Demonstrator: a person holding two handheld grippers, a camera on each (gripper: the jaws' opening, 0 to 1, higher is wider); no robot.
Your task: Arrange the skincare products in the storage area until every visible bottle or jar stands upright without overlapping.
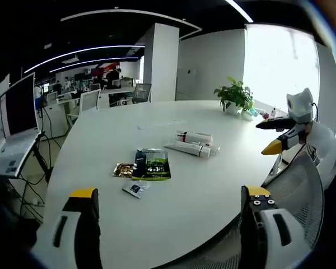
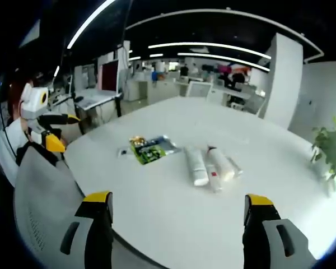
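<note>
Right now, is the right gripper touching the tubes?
Apart. In the right gripper view the right gripper is open and bare white table separates its jaws from the tubes lying flat beyond them.

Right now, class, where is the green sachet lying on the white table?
In the left gripper view, the green sachet lies flat on the white table, left of the skincare tubes, with a small brown packet touching its left edge.
</note>
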